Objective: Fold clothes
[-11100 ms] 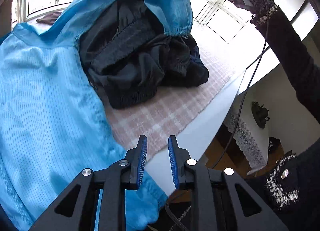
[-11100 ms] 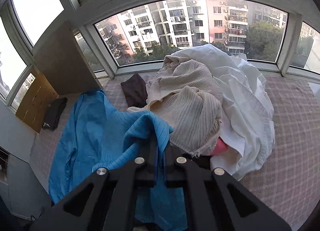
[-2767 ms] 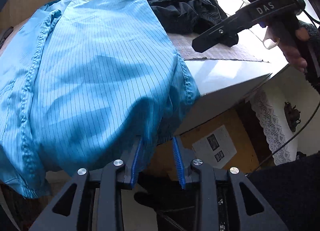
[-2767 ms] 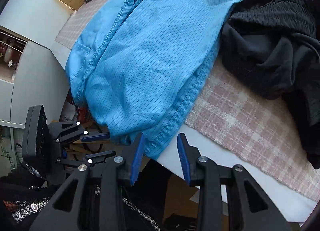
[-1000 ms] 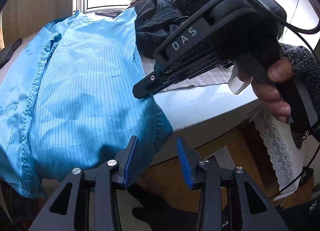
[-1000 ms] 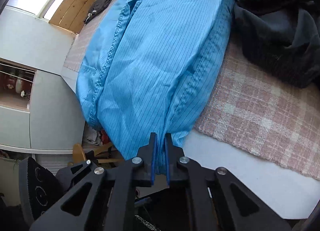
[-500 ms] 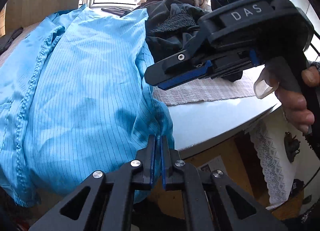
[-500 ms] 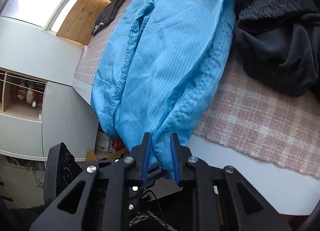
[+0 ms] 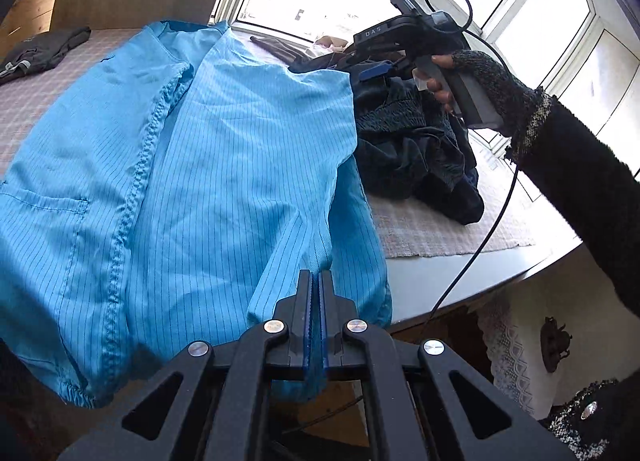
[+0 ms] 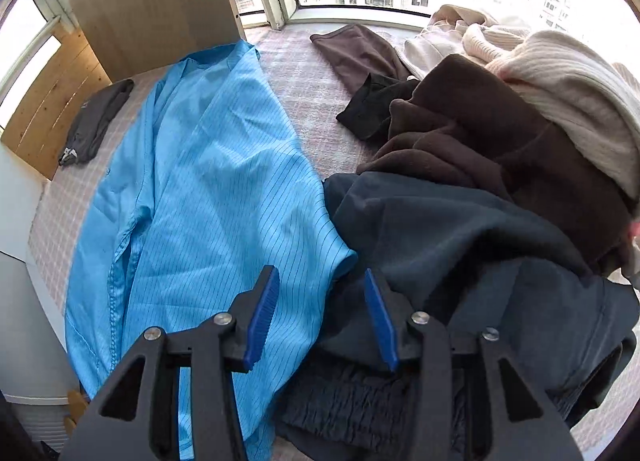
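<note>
Left wrist view: left hand-held gripper clamped on the hem of the blue shirt, which lies spread on the desk, hem over the near edge. Right hand-held gripper held raised above the dark clothes by a gloved hand; "DAS" printed on its side.

Right wrist view: right hand-held gripper spread wide, nothing between its fingers, above the shirt's right edge and dark clothes.
</note>
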A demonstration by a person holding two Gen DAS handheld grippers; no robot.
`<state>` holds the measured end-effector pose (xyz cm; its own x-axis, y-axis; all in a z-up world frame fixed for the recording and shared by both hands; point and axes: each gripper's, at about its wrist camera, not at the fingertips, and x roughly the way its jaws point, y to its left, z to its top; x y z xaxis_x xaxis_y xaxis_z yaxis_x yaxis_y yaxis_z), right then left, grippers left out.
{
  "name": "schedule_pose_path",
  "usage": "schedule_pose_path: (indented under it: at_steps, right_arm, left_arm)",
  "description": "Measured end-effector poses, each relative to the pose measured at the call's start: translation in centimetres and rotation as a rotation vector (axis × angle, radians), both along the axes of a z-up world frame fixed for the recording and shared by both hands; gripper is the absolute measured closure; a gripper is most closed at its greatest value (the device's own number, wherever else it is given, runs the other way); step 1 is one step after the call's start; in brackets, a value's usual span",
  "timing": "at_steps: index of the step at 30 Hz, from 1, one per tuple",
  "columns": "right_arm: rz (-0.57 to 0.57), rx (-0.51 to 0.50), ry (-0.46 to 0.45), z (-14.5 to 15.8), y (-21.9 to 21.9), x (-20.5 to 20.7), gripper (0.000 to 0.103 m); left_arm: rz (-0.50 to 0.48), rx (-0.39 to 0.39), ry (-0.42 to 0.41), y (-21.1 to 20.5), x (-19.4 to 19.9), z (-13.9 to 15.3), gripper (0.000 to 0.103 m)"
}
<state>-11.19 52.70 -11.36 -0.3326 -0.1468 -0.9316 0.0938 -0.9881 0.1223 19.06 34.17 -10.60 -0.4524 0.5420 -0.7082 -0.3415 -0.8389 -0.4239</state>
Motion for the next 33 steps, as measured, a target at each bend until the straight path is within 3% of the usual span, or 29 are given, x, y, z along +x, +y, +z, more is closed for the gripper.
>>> schedule_pose_path:
  at_steps: [2, 9, 12, 17, 19, 22, 29, 31, 32, 33]
  right_arm:
    - [0.004, 0.04, -0.043, -1.2, 0.2, -0.6, 0.059]
    - [0.029, -0.078, -0.06, -0.9, 1.3, 3.3, 0.059]
    - [0.102, -0.164, -0.085, -0.8, 1.1, 9.2, 0.059]
    - [0.174, -0.257, -0.181, -4.5, -0.5, 19.2, 0.059]
    - [0.153, -0.289, -0.212, -6.2, -1.0, 21.3, 0.059]
    - [0.125, -0.297, -0.228, -7.5, -1.6, 22.7, 0.059]
    - [0.115, -0.238, -0.226, -8.8, -3.2, 22.6, 0.059]
    - [0.12, -0.275, -0.241, -8.9, -3.4, 22.4, 0.06]
    - [0.118, -0.306, -0.256, -9.0, -3.5, 22.3, 0.071]
    - [0.118, -0.329, -0.261, -9.0, -3.5, 22.3, 0.094]
  left_arm:
    - [-0.047, -0.017, 0.002, 1.0, 0.5, -0.3, 0.1]
    - [-0.263, -0.079, -0.016, 6.2, 3.3, -1.9, 0.09]
    - [-0.221, -0.09, -0.004, 5.0, 3.9, -1.9, 0.088]
    - [-0.144, -0.127, -0.006, 3.8, 3.7, -2.5, 0.088]
    - [-0.132, -0.142, 0.0, 4.2, 3.7, -2.5, 0.087]
    - [-0.134, -0.173, 0.021, 5.2, 3.8, -2.4, 0.078]
    - [-0.148, -0.224, 0.061, 7.8, 3.7, -2.4, 0.073]
    - [-0.149, -0.225, 0.07, 8.3, 3.7, -2.3, 0.072]
    - [-0.151, -0.221, 0.076, 8.5, 3.6, -2.2, 0.07]
    - [-0.149, -0.224, 0.085, 8.8, 3.6, -2.1, 0.069]
